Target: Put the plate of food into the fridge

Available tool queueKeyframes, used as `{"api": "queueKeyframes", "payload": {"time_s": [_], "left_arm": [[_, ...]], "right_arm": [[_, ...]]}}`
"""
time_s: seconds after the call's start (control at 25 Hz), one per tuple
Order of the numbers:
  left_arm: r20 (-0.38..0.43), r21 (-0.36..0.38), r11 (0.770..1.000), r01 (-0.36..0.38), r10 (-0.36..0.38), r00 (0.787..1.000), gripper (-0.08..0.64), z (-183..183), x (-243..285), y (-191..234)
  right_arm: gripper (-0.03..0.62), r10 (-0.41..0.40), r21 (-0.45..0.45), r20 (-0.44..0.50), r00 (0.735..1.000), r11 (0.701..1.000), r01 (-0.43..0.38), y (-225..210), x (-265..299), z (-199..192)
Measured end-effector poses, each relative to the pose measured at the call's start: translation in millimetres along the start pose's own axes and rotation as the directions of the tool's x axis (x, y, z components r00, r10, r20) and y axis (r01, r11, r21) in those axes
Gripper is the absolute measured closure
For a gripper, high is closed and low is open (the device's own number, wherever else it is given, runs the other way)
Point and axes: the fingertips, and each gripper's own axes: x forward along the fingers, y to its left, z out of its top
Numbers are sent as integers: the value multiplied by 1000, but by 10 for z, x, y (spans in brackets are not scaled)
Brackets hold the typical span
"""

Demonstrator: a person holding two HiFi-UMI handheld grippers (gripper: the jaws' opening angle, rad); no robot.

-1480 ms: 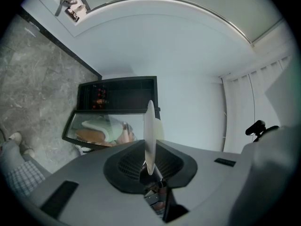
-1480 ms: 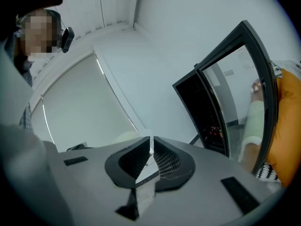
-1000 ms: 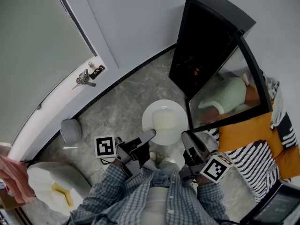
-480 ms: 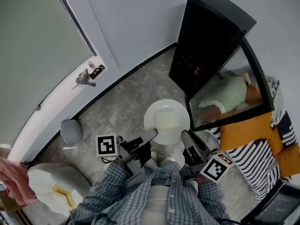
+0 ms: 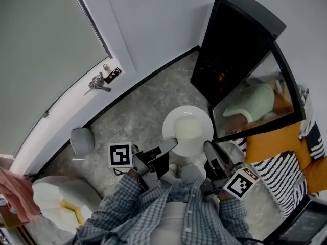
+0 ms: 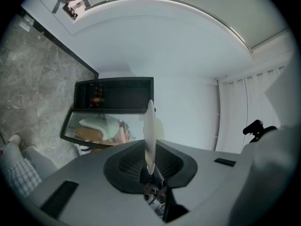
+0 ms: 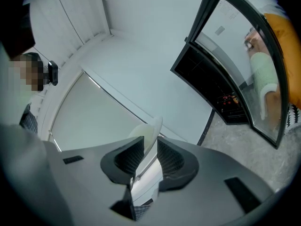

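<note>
Grey marble floor (image 5: pixel 138 111) spreads below. Round white plate (image 5: pixel 171 122) of pale food (image 5: pixel 188 127) hangs near the open black glass-door fridge (image 5: pixel 225 60), far right. Left gripper (image 5: pixel 168 149) and right gripper (image 5: pixel 211 152) clamp its rim, the right's jaws having just been closing.

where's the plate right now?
Head view, centre: the plate hangs over the floor between the left gripper and the right gripper, whose jaws have just been closing on its rim, left of the open fridge door.

Looks glazed and smooth on the plate (image 5: pixel 172 132), polished and marbled on the grey stone floor (image 5: pixel 138 111). Shows glossy black casing and reflective glass on the fridge (image 5: pixel 245 17), bright metal on the door handle (image 5: pixel 97 82), checked cloth on the shirt (image 5: pixel 138 218).
</note>
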Motion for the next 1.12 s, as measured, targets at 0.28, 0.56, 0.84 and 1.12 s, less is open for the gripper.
{"api": "queueKeyframes", "payload": {"time_s": [0.28, 0.56, 0.84, 1.12], "left_arm": [[-2, -20, 1000, 12, -12, 1000, 508, -4, 9, 26], [8, -26, 1000, 5, -5, 1000, 508, 90, 98, 51], [43, -35, 999, -1, 2, 999, 508, 354, 291, 83], [77, -31, 999, -9, 12, 997, 506, 693, 626, 121]], "right_arm": [[502, -6, 0, 5, 1000, 1000, 6, -12, 0, 4], [502, -6, 6, 5, 1000, 1000, 6, -79, 74, 100], [502, 18, 34, -15, 1000, 999, -18, -224, 352, 312], [502, 43, 37, -51, 998, 998, -41, -417, 656, 676]]}}
